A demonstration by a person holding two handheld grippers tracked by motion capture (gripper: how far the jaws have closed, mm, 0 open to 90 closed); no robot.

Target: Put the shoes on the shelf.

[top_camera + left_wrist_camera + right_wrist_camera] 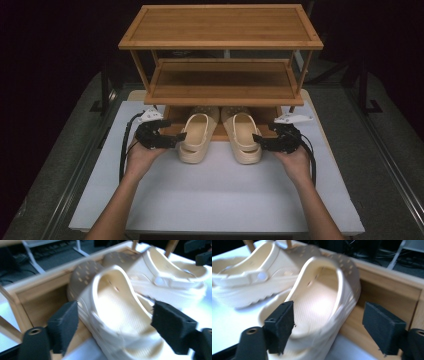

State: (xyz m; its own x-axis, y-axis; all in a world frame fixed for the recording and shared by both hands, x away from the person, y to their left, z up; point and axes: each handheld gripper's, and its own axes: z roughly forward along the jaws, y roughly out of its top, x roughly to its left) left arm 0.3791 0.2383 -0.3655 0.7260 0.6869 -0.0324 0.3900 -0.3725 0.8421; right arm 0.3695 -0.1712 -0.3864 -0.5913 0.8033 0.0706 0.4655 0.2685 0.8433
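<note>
Pair of cream clogs: left clog (194, 137) and right clog (242, 136) lay toes-in on the wooden rack's bottom shelf (171, 116), heels overhanging. Left gripper (176, 139) and right gripper (258, 139) stood released. Placement judged nearly done; pushing fully in remained.

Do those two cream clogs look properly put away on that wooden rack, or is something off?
Slightly off. Both clogs, the left clog and the right clog, sit only toes-first on the bottom shelf of the rack; their heels stick out over the white table. Otherwise they lie side by side, upright and undamaged.
</note>
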